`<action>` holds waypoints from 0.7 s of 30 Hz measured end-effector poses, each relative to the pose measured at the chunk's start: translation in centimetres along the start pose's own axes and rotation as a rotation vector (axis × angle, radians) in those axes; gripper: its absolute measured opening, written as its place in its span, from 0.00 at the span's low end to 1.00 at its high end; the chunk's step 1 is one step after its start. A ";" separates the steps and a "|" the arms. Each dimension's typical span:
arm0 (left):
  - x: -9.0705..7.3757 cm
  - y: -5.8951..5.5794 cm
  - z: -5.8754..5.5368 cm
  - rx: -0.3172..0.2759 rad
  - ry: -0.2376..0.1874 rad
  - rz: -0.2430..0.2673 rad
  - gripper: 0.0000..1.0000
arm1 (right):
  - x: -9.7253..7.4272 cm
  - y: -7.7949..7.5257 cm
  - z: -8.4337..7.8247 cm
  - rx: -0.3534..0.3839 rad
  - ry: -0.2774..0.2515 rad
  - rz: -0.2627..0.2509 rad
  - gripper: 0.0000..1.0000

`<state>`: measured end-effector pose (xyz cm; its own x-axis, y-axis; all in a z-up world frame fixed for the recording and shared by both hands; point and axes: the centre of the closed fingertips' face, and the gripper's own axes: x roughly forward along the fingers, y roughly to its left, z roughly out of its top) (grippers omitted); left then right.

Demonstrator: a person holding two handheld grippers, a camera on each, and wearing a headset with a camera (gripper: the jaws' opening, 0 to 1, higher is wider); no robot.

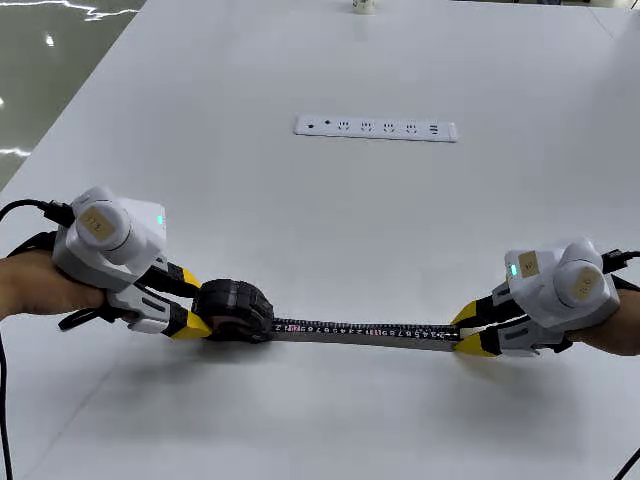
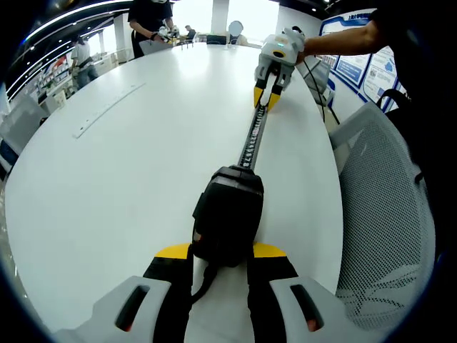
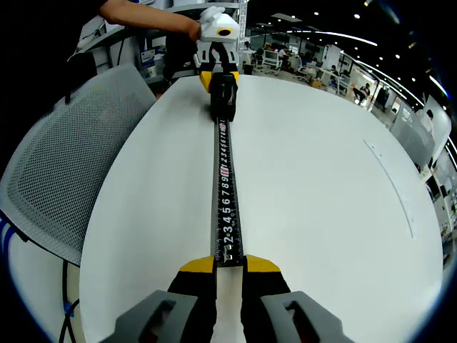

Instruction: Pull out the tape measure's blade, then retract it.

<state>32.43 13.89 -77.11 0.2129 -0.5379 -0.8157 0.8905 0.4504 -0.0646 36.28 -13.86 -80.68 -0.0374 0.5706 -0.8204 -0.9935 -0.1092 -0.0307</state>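
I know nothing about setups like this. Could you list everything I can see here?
tape measure: one, black, on the table, between the left gripper's jaws
blade: one, dark with pale numbers, drawn out across the table to the right gripper
power strip: one, white, farther back on the table
table: one, white
mesh chair: one, grey, beside the table
left gripper: one, white with yellow-tipped jaws, shut on the tape measure
right gripper: one, same colours, shut on the blade's end
left hand, right hand: two, one behind each gripper

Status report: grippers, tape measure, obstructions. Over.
Left gripper shut on black plastic tape measure case. Right gripper shut on its dark numbered blade, pulled out flat. White power strip lies clear.
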 end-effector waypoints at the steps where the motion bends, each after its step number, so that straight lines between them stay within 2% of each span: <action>1: 0.0 0.0 0.0 0.001 0.001 0.000 0.23 | 0.0 0.0 0.0 0.000 0.001 0.001 0.08; 21: 0.0 0.2 0.1 -0.002 0.009 -0.005 0.25 | 0.1 -0.1 0.0 -0.012 0.035 0.043 0.10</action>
<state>32.61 13.94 -77.05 0.2048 -0.5336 -0.8206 0.8908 0.4490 -0.0696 36.40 -13.74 -80.75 -0.0764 0.5360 -0.8408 -0.9897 -0.1432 -0.0013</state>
